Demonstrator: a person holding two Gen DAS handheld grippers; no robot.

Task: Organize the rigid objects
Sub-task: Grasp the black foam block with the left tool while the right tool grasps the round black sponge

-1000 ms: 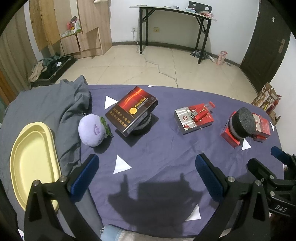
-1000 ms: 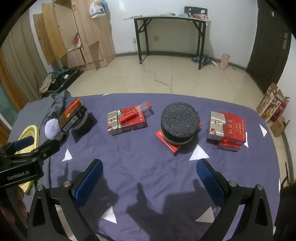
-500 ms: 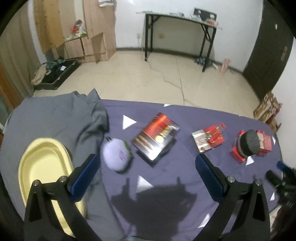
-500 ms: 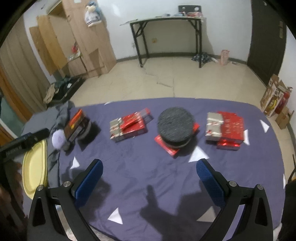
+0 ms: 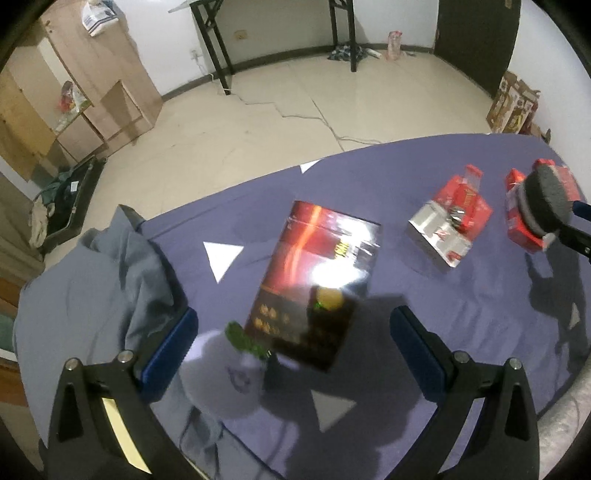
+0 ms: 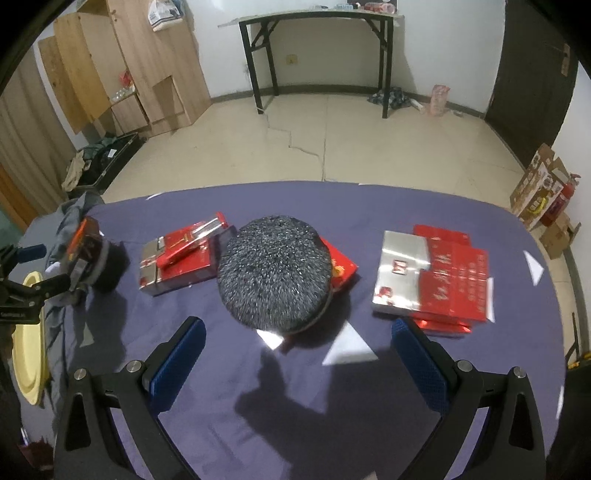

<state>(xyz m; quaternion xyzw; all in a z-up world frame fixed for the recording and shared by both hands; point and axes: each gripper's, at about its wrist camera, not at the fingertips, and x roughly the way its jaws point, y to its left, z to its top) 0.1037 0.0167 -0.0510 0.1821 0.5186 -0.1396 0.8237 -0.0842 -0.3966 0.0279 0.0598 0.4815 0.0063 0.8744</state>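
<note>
My left gripper (image 5: 291,347) hangs open over a dark red glossy box (image 5: 317,273) that rests on a black round thing; a pale purple plush ball (image 5: 225,380) lies just below it. My right gripper (image 6: 295,354) is open just in front of a black round sponge (image 6: 275,275) that sits on a red flat box (image 6: 341,264). A silver-and-red box with a red pack on top (image 6: 177,256) lies left of the sponge, also seen as the silver-and-red box (image 5: 448,225). A stack of red and silver boxes (image 6: 432,277) lies to the right.
A purple cloth with white triangles (image 6: 295,398) covers the table. Grey fabric (image 5: 92,288) is bunched at the table's left, beside a yellow tray (image 6: 27,339). Beyond the far edge are tiled floor, a black folding table (image 6: 317,22) and wooden cabinets.
My left gripper has swung down and in over the dark red box and plush ball. My right gripper has moved forward and lower towards the black sponge. Both stay open.
</note>
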